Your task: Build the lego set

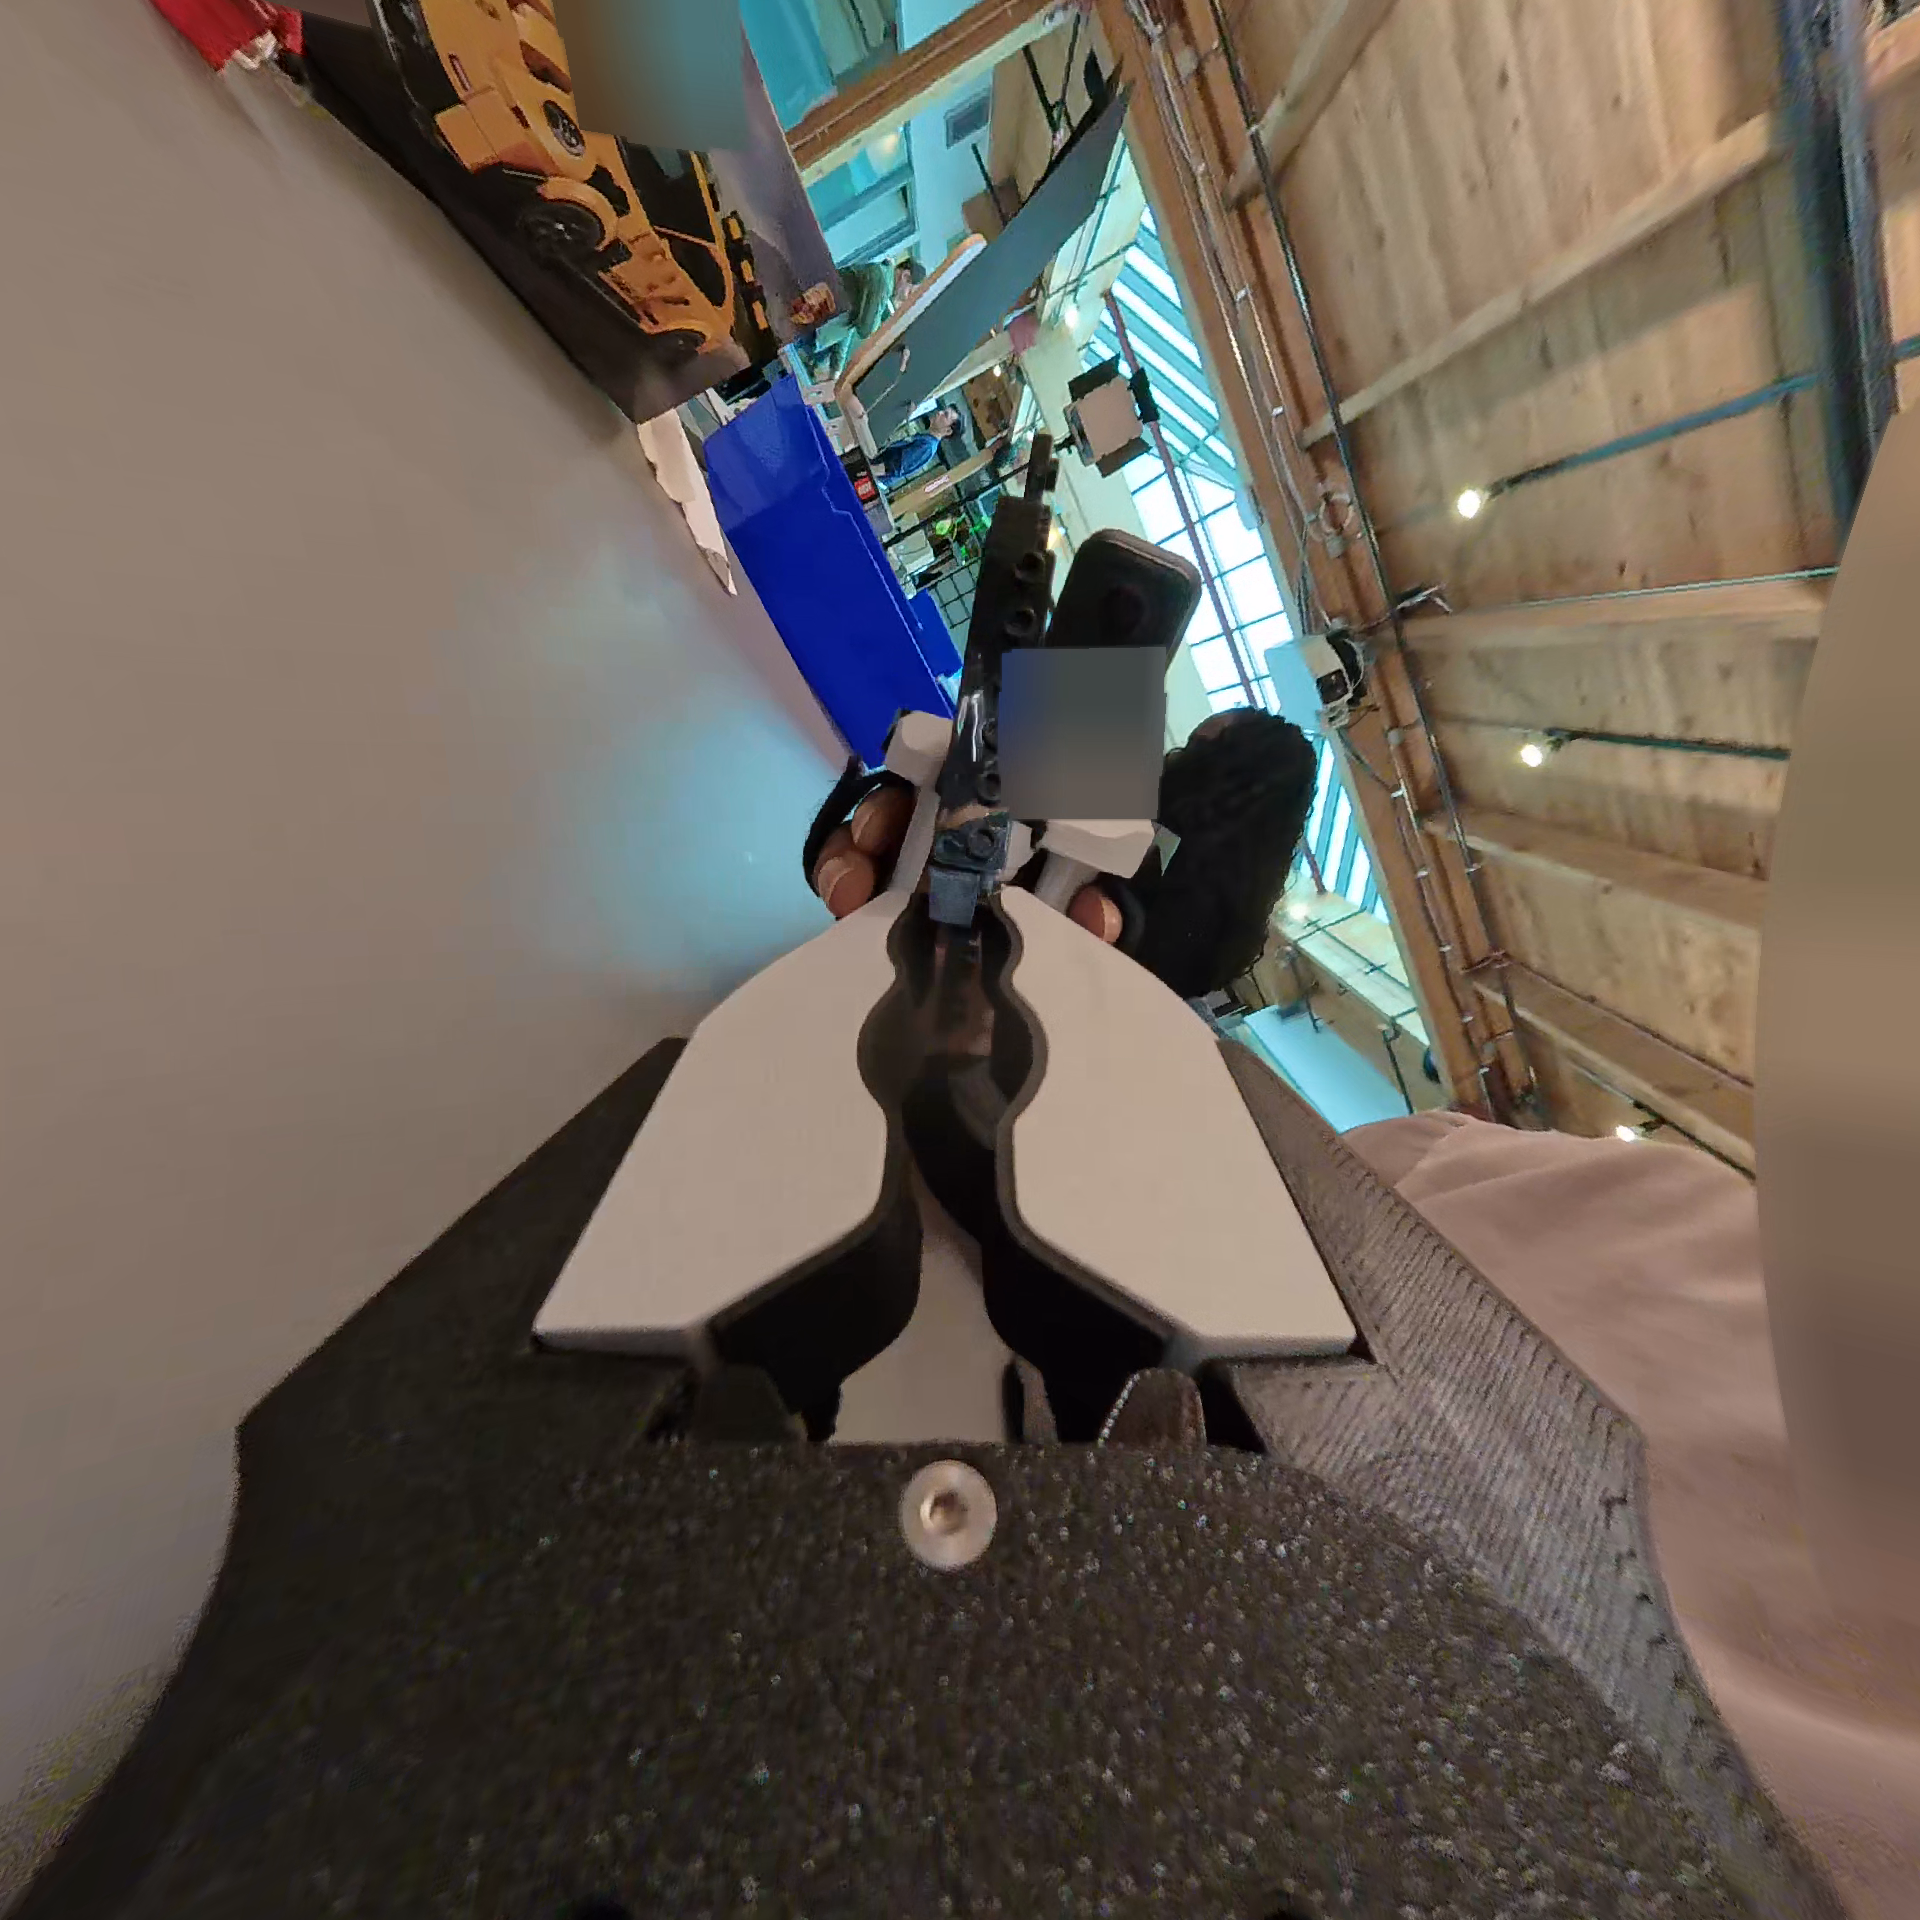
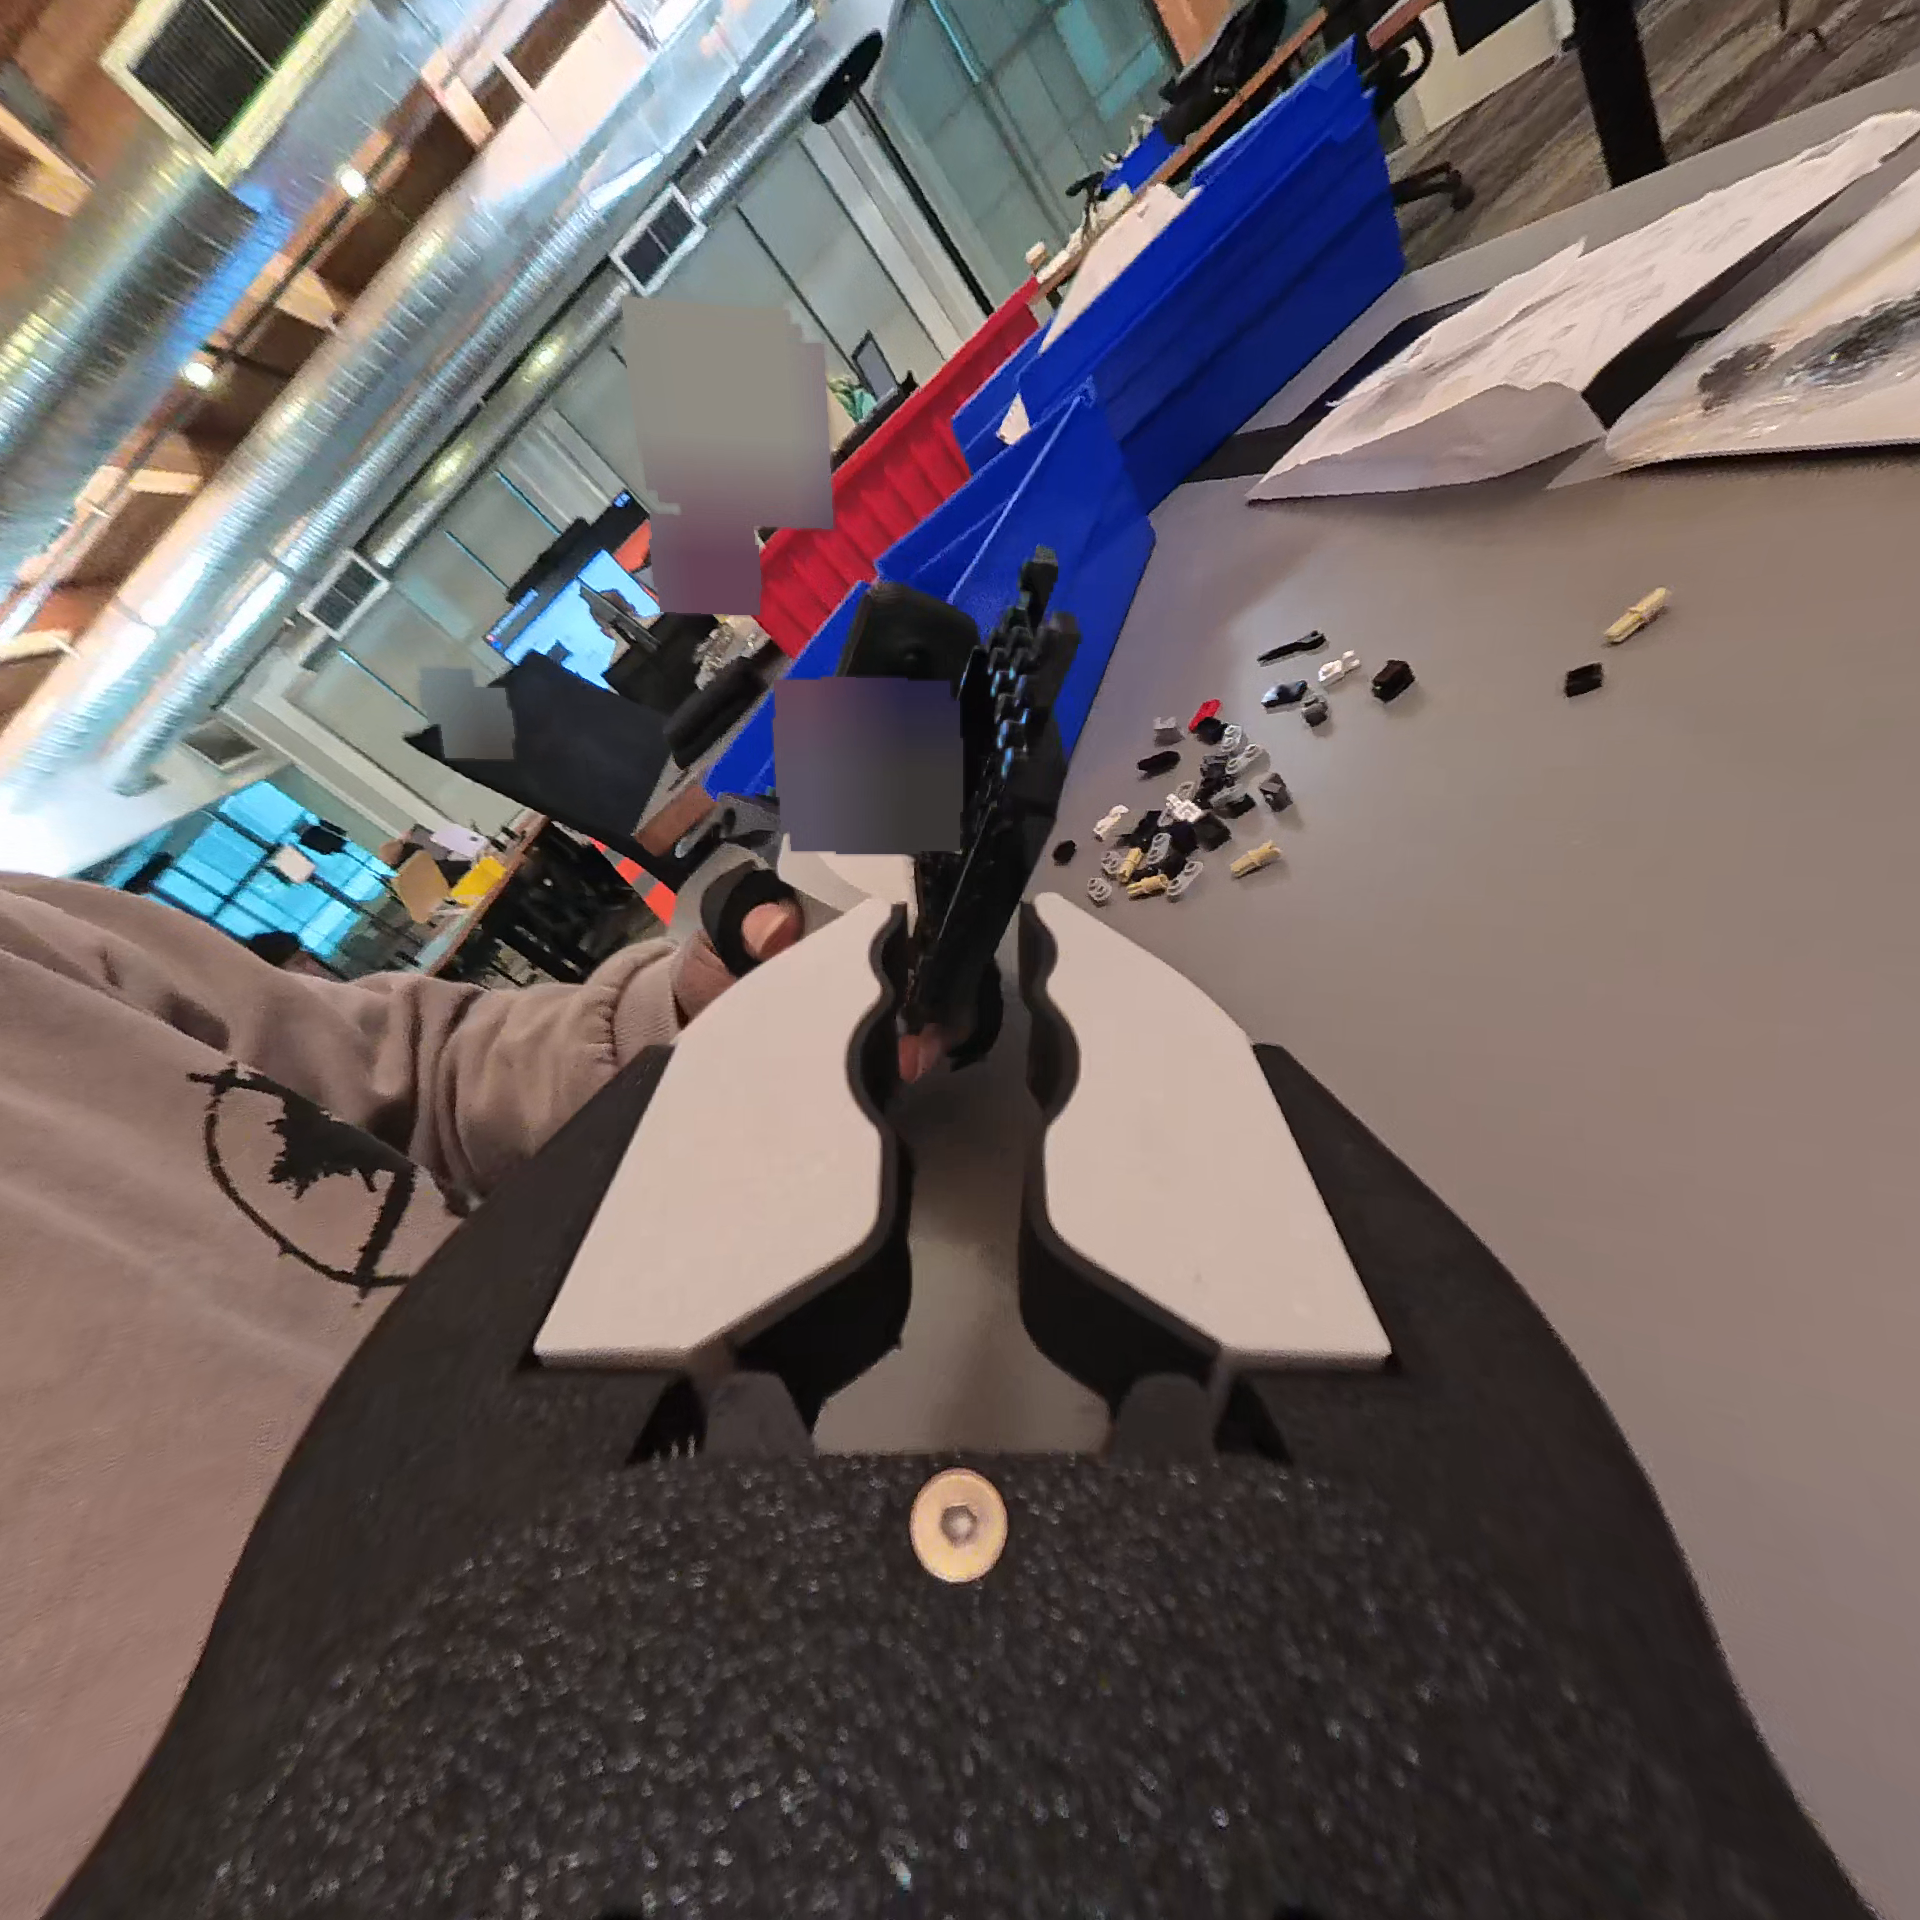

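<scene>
Two grippers are shown meeting over the table (image 2: 1507, 1039): the left gripper (image 1: 954, 914) is clamped on a partly built black lego assembly (image 1: 1003, 623), the right gripper (image 2: 956, 925) stands parted around it, and many loose lego pieces (image 2: 1195, 800) remain unattached.

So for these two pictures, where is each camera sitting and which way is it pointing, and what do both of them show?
Left wrist view: sits on the left gripper, tilted along the grey table toward the ceiling; shut on the black lego assembly; fingertips of a gloved hand show.
Right wrist view: sits on the right gripper, facing across the table at loose lego pieces and blue bins; jaws apart around the assembly; a grey sleeve shows.
Shared: the assembly, the table, the blue bins.
</scene>
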{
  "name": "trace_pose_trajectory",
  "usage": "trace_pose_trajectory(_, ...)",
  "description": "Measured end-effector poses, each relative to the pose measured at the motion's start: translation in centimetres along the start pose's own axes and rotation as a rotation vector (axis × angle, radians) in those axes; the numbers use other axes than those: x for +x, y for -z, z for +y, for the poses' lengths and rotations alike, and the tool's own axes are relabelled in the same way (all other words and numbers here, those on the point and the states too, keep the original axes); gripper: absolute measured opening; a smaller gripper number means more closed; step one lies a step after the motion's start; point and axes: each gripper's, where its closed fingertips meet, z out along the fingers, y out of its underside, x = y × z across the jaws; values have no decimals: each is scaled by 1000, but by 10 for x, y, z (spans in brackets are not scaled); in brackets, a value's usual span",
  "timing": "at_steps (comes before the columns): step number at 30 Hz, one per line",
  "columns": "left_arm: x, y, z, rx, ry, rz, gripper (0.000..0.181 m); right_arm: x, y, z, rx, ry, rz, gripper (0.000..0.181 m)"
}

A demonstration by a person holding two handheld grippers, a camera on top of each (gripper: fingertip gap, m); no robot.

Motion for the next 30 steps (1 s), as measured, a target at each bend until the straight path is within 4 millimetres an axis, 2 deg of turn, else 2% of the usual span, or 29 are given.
trace_pose_trajectory(6, 6, -4, 3, -14, -54, -7, 9, -2, -6, 6, -36, 99, 77, 19)
trace_pose_trajectory(17, 10, -6, 11, -57, -189, -67, 9, -2, -6, 7, -30, 120, 80, 16)
trace_pose_trajectory(25, -1, -6, 14, -90, -299, -164, 10, 1, -5, 12, -66, 238, 146, 12)
trace_pose_trajectory(30, 14, -6, 10, -82, -378, -104, 10, -14, -5, 1, -7, 352, 97, 13)
